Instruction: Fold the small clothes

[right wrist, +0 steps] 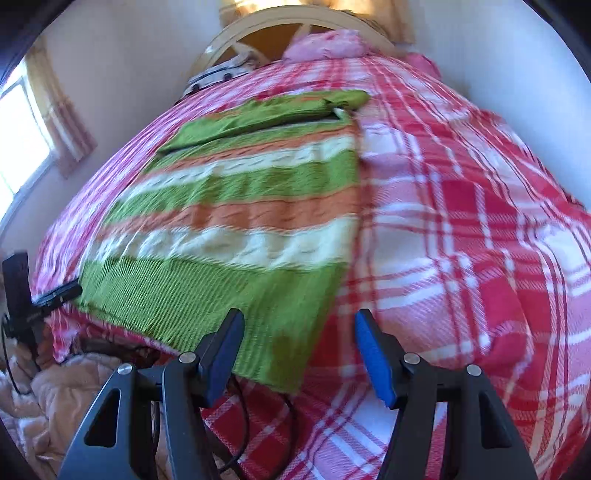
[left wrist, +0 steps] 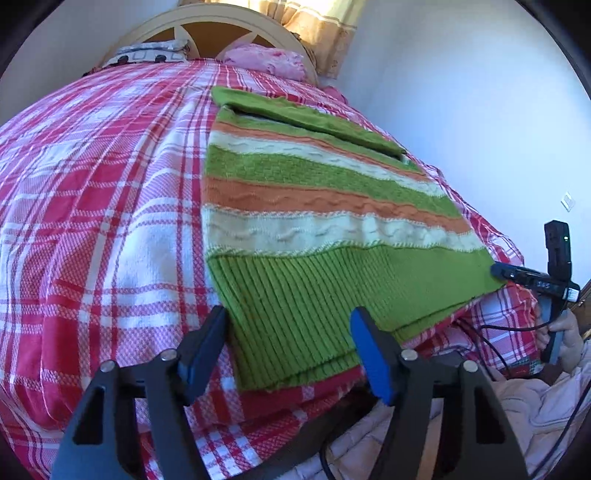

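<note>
A small knitted sweater (left wrist: 314, 206) with green, orange and cream stripes lies flat on the red plaid bedspread (left wrist: 92, 184), a green sleeve folded across its far end. Its ribbed green hem faces me. My left gripper (left wrist: 290, 325) is open, its fingers straddling the hem's left corner. In the right wrist view my right gripper (right wrist: 299, 325) is open over the sweater's (right wrist: 240, 206) near right hem corner, holding nothing. The right gripper also shows in the left wrist view (left wrist: 517, 275), at the hem's far right corner.
A pink pillow (left wrist: 266, 61) and a patterned pillow (left wrist: 147, 53) lie by the round headboard (left wrist: 214, 26). A white wall (left wrist: 461, 92) runs along the bed's right side. A pale quilt (right wrist: 55, 398) and black cables (right wrist: 258, 424) hang below the bed's near edge.
</note>
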`<state>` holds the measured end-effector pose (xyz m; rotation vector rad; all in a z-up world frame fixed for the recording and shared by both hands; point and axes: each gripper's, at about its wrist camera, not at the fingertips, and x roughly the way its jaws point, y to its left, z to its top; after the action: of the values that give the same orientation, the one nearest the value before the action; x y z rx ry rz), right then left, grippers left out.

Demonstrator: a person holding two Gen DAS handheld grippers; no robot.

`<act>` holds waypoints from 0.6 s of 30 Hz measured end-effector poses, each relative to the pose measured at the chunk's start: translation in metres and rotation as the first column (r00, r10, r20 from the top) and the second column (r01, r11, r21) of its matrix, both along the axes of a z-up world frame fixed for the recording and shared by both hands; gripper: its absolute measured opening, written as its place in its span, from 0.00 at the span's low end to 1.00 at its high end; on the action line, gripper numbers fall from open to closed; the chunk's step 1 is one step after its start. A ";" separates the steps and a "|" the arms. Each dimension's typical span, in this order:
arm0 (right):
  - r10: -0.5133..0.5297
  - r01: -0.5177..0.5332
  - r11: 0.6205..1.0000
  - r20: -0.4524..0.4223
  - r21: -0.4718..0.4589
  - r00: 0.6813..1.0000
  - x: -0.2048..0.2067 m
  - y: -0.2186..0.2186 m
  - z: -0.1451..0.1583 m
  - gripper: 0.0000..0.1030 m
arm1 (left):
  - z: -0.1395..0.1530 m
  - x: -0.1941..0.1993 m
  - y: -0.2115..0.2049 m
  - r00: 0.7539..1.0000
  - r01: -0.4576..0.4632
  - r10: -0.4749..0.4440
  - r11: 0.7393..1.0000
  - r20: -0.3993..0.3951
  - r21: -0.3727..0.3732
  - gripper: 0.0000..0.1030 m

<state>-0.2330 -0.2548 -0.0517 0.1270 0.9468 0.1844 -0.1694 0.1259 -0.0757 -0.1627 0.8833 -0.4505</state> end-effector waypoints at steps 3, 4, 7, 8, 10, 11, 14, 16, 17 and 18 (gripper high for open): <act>0.030 -0.029 0.999 0.005 -0.040 1.000 0.000 0.009 -0.002 0.48 | 0.000 -0.001 -0.003 1.000 0.000 0.000 1.000 -0.002 0.018 0.65; 0.040 -0.039 0.998 0.007 -0.051 0.999 0.000 0.012 -0.002 0.41 | 0.000 0.000 -0.004 1.000 0.000 0.000 1.000 -0.005 0.024 0.61; 0.064 -0.063 0.990 0.004 -0.125 0.998 0.001 0.019 -0.002 0.21 | 0.000 0.002 -0.003 1.000 -0.018 0.019 1.000 -0.022 0.024 0.40; 0.066 -0.066 0.993 -0.005 -0.101 0.998 0.002 0.016 -0.001 0.16 | -0.001 0.003 0.000 0.999 -0.031 0.031 0.999 -0.027 0.019 0.32; 0.044 -0.045 0.998 -0.021 -0.050 0.999 0.004 0.007 0.000 0.11 | -0.002 0.004 0.007 0.998 -0.057 0.057 0.998 -0.042 0.006 0.19; 0.038 -0.039 0.999 -0.030 -0.013 0.999 0.006 0.002 0.000 0.10 | -0.003 0.006 0.012 0.995 -0.076 0.075 0.997 -0.059 -0.012 0.13; 0.027 -0.025 0.996 -0.023 0.082 0.999 0.007 -0.006 0.008 0.09 | 0.001 0.009 0.018 0.993 -0.092 0.087 0.994 -0.085 -0.058 0.07; 0.023 -0.022 0.987 0.000 0.157 1.000 0.011 -0.011 0.019 0.09 | 0.008 0.010 0.014 0.994 -0.087 0.084 0.995 -0.069 -0.039 0.07; 0.020 -0.023 0.978 0.017 0.205 1.000 0.014 -0.014 0.026 0.09 | 0.014 0.012 0.013 0.995 -0.080 0.077 0.996 -0.061 -0.038 0.07; 0.016 -0.024 0.970 0.035 0.244 0.999 0.018 -0.017 0.034 0.09 | 0.022 0.016 0.012 0.996 -0.073 0.070 0.996 -0.051 -0.052 0.07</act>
<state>-0.2153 -0.2721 -0.0178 0.3410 0.8904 0.3207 -0.1533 0.1377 -0.0540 -0.2550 0.9113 -0.4052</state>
